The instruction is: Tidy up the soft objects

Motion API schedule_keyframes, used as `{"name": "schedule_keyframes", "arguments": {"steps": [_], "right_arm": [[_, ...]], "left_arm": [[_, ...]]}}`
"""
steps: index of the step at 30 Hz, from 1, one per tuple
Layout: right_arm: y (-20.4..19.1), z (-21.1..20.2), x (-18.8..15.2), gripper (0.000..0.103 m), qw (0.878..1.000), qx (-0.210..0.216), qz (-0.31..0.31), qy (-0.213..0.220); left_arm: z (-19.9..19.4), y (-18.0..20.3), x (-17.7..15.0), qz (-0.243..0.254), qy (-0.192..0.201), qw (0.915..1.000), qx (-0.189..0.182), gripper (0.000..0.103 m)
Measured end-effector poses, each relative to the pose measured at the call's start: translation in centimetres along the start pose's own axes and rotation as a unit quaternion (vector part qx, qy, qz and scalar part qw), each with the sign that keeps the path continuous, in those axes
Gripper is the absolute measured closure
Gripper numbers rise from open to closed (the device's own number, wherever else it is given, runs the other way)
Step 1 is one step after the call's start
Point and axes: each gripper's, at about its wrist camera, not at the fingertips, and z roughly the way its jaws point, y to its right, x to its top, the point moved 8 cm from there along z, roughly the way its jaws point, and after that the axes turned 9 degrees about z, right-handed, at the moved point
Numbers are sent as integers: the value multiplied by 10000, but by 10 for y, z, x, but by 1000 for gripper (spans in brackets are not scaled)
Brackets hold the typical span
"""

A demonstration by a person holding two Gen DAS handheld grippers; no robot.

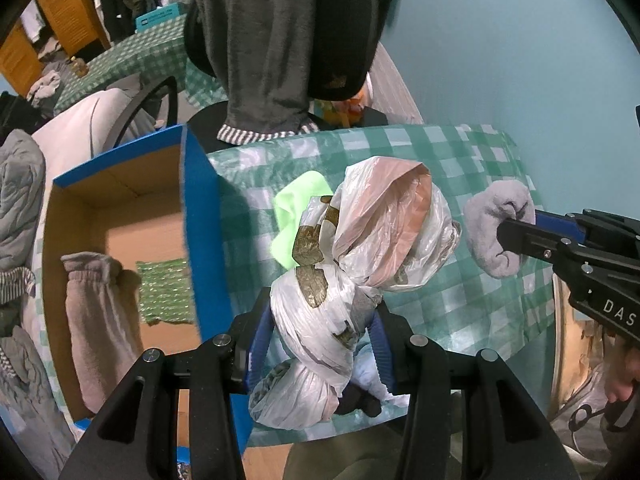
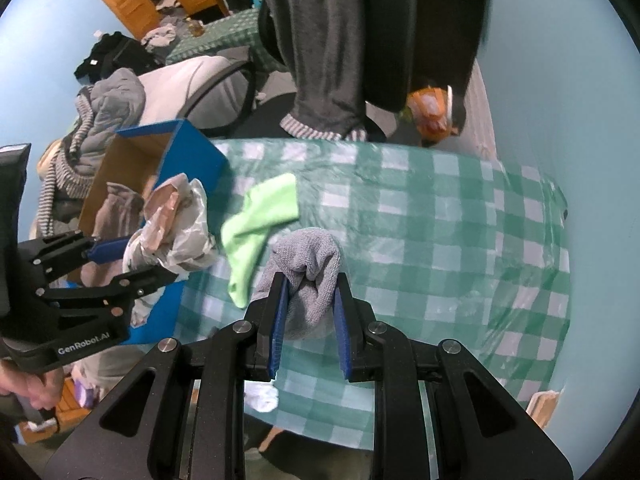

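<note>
My left gripper (image 1: 320, 320) is shut on a bundle of crumpled plastic bags (image 1: 360, 248) and holds it above the green checked table (image 1: 460, 152), just right of the blue cardboard box (image 1: 200, 208). My right gripper (image 2: 310, 280) is shut on a rolled grey sock (image 2: 308, 264) above the table; it also shows in the left wrist view (image 1: 496, 228). A lime green cloth (image 2: 260, 216) lies on the table between them. The left gripper (image 2: 136, 260) with the bags (image 2: 176, 224) shows at the left of the right wrist view.
The open box (image 2: 192, 152) holds a grey sock (image 1: 96, 320) and a green bubble-wrap piece (image 1: 164, 292). A black chair draped with grey trousers (image 1: 264, 40) stands behind the table. Piled clothes (image 2: 104, 120) lie left of the box. A white thing (image 2: 262, 396) hangs at the table's near edge.
</note>
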Motion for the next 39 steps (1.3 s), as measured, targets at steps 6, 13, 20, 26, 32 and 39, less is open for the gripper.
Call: {"name": "schedule_keyframes", "arguments": {"steps": [6, 13, 20, 26, 32, 39], "right_arm": [[-22, -5, 7, 83, 9998, 77, -134, 84], [-49, -6, 14, 83, 9992, 194, -310, 149], [-79, -3, 19, 83, 9979, 331, -531, 181], [-103, 0, 22, 83, 9964, 428, -700, 188], [-126, 4, 23, 83, 9950, 508, -843, 178], [-152, 11, 26, 83, 9929, 603, -1014, 143]], "left_arm": [[-16, -19, -8, -182, 98, 9998, 51, 57], [-31, -41, -18, -439, 200, 9988, 115, 57], [-42, -65, -30, -679, 267, 9971, 205, 57], [-49, -87, -41, -874, 303, 9953, 274, 57], [-52, -107, -50, -1057, 315, 9933, 335, 57], [-54, -130, -64, -1245, 317, 9909, 402, 57]]}}
